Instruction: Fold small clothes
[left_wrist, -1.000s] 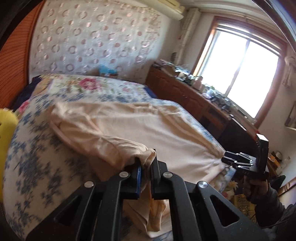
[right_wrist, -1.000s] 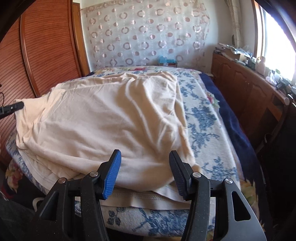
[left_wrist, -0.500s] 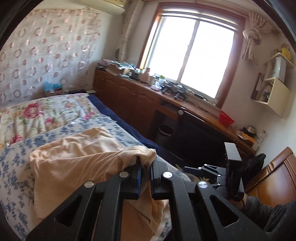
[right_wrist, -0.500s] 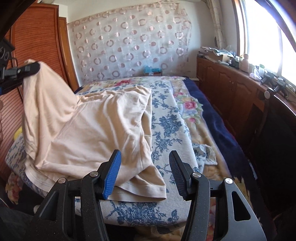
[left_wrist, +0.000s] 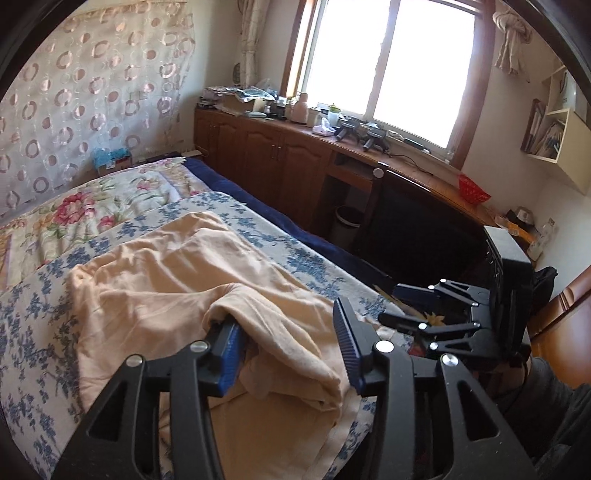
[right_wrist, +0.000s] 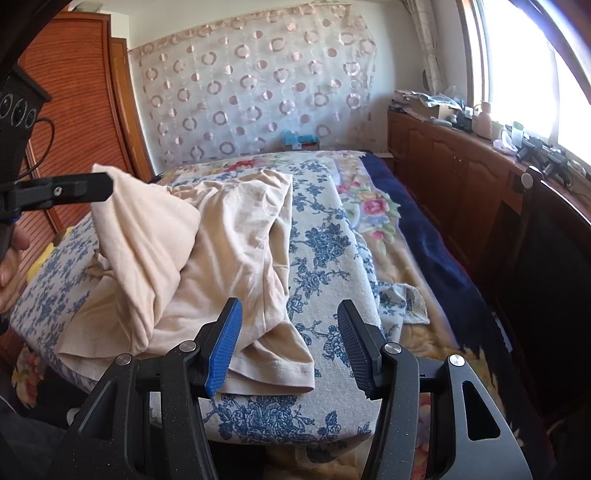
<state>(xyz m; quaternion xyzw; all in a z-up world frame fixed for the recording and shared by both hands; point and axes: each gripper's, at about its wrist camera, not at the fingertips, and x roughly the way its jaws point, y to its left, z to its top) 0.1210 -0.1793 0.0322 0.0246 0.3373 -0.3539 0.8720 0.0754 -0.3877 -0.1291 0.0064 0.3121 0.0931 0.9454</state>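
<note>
A peach garment (left_wrist: 155, 280) lies rumpled and partly folded over on the blue-flowered bed cover (right_wrist: 325, 236). My left gripper (left_wrist: 284, 317) is opening. A fold of the cloth still drapes over its left finger and sags between the jaws, but the pads do not press on it. In the right wrist view the left gripper (right_wrist: 107, 188) is at the left, raised above the bed, with the peach garment (right_wrist: 236, 240) hanging from its tip. My right gripper (right_wrist: 290, 308) is open just above the garment's hem at the bed's near edge, gripping nothing. It also shows at the right as the right gripper (left_wrist: 389, 302).
Wooden cabinets (left_wrist: 273, 162) with clutter on top run under the window. A dark chair (left_wrist: 413, 225) and a waste bin (left_wrist: 347, 218) stand beside the bed. A wooden wardrobe (right_wrist: 77, 122) is on the left. A person's hand (right_wrist: 9, 266) shows at the left edge.
The left gripper carried a pinched fold of the garment up and across the bed toward the right gripper, then its jaws parted. The right gripper stayed open and shifted slightly.
</note>
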